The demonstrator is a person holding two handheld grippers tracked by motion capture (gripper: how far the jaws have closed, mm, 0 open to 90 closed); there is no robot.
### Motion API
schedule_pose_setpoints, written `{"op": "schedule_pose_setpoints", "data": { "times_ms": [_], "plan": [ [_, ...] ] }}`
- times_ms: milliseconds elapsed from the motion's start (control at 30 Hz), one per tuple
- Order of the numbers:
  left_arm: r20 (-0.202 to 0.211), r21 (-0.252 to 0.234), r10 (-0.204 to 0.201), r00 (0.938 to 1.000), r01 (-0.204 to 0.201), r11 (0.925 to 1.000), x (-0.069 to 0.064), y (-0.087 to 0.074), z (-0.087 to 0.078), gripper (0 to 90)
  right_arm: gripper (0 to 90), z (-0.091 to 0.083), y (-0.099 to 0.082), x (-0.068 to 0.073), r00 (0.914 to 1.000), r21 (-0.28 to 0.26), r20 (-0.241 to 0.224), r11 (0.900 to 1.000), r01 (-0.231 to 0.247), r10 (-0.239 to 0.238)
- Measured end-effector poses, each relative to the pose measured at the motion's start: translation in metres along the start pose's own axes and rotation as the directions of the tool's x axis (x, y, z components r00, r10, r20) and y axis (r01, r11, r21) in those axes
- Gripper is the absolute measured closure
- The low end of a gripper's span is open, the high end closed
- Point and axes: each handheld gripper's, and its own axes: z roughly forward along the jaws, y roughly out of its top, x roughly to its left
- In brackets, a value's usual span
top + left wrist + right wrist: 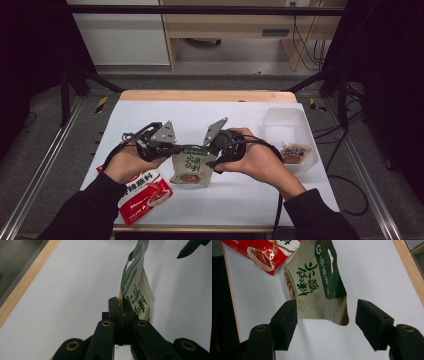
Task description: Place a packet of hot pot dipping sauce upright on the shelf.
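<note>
I count two sauce pouches on the white table (235,115): one cream-and-green foil pouch with green lettering (190,167), and one red foil pouch with white lettering (142,194). There is also one clear plastic lidded tub (295,142) at the table's right edge, with a brown-labelled packet inside; I cannot read that label.

I have two claws. My left gripper (172,148) is clamped flat on the green top edge of the cream-and-green pouch, which hangs just above the table between my two hands. My right gripper (207,149) stands wide, its jaws either side of the pouch's torn corner, neither pad pressing on it.

The high view gives the whole layout: both hands, the tub, the red pouch lying flat near my left forearm. My left gripper view (119,307) shows the pinch edge-on, the pouch (136,295) thin as a blade. My right gripper view (325,322) shows the pouch's printed face (315,282) and the gaping corner, with the red pouch (265,251) beyond.
</note>
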Motion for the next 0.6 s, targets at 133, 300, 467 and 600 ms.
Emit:
{"op": "schedule_pose_setpoints", "data": {
  "times_ms": [133, 300, 467, 600],
  "plan": [
    [0.001, -0.004, 0.0, 1.0, 0.0, 1.0, -0.002, -0.001, -0.002, 90.0, 42.2, 0.001, 0.004, 0.002, 1.0, 0.007, -0.003, 0.9999, 0.009, -0.009],
    [0.007, -0.003, -0.005, 1.0, 0.005, 1.0, -0.001, -0.006, -0.005, 90.0, 47.8, 0.003, 0.009, 0.002, 0.9999, -0.009, -0.006, 0.9999, 0.01, -0.01],
    [0.008, -0.002, -0.005, 1.0, 0.005, 1.0, -0.001, -0.008, -0.005, 90.0, 46.4, 0.008, 0.013, 0.005, 0.9994, 0.014, -0.023, 0.9996, 0.026, -0.026],
    [0.008, -0.008, -0.006, 0.9999, 0.006, 1.0, -0.002, -0.007, -0.004, 90.0, 41.2, 0.012, 0.014, 0.006, 0.9992, 0.018, -0.03, 0.9994, 0.029, -0.029]
  ]
}}
